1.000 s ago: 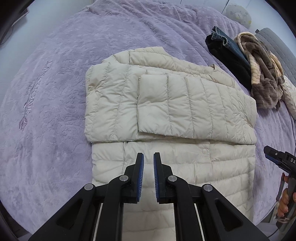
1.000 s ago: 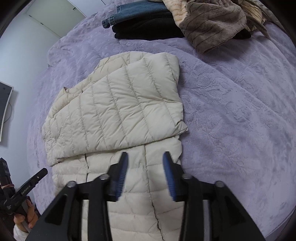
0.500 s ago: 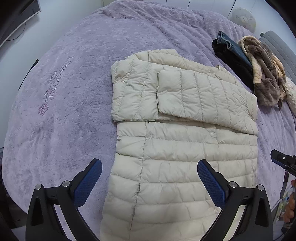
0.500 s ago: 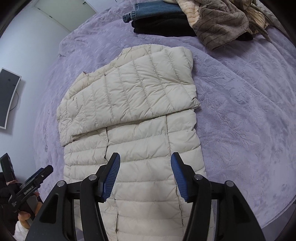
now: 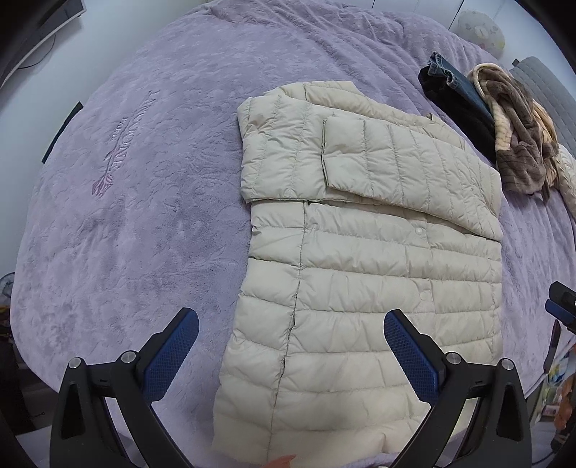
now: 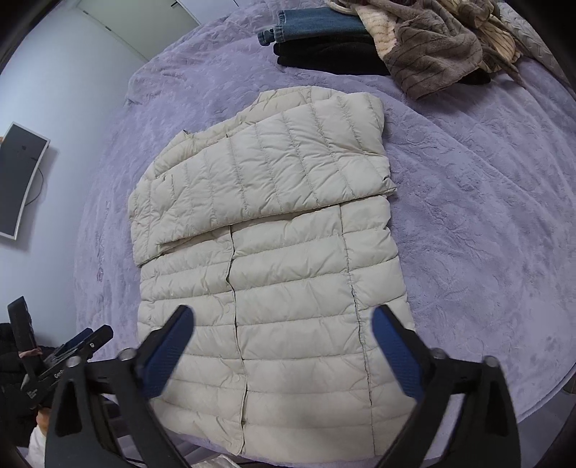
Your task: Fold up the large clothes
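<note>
The cream quilted down jacket [image 5: 370,259] lies flat, front up, on the purple bedspread [image 5: 144,216], its two sleeves already folded across the chest at about twelve o'clock in both wrist views, its hem at six o'clock near the bed's edge.

A second ago the left gripper [image 5: 291,356] was pinched nearly shut over the lower jacket; now its jaws stand fully spread with nothing between the blue pads, only the hem below them. The right gripper [image 6: 282,349] has just been opening too: its jaws, half apart a moment ago, now gape wide and empty over the hem. In both views the jacket now sits smaller and farther off than a second ago, so the hands have pulled back and up from the cloth.

That reads as the sleeve fold released and done. The likely next step is grasping the hem corners and bringing the bottom up over the sleeves.

Folded jeans [image 6: 316,21], a dark garment [image 6: 331,54] and a brown striped fleece [image 6: 432,50] sit at one o'clock, well apart from the jacket.
</note>
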The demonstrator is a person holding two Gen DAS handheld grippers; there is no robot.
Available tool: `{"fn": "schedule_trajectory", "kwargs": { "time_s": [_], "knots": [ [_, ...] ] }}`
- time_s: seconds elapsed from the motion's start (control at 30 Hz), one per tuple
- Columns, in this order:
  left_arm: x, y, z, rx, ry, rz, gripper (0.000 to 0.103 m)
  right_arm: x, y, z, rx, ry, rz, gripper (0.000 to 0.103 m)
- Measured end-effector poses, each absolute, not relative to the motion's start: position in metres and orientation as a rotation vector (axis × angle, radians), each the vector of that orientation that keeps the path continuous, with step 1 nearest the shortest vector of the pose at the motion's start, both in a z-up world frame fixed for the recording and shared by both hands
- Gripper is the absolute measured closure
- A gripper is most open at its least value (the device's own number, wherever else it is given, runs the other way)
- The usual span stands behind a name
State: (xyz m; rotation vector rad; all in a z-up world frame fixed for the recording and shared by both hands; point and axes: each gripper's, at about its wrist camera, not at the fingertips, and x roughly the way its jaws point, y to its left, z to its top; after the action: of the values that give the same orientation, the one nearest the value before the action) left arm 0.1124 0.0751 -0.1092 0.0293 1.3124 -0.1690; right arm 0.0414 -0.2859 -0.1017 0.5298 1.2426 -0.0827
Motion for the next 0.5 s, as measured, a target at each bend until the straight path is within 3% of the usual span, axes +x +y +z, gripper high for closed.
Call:
{"fn": "schedule_trajectory", "kwargs": {
  "time_s": [0.5],
  "knots": [
    [0.104, 0.090, -0.128, 0.082, 1.362, -0.112, 0.000, 0.020, -0.289, -0.118, 0.601, 1.342, -0.120, 0.000]
  ]
}}
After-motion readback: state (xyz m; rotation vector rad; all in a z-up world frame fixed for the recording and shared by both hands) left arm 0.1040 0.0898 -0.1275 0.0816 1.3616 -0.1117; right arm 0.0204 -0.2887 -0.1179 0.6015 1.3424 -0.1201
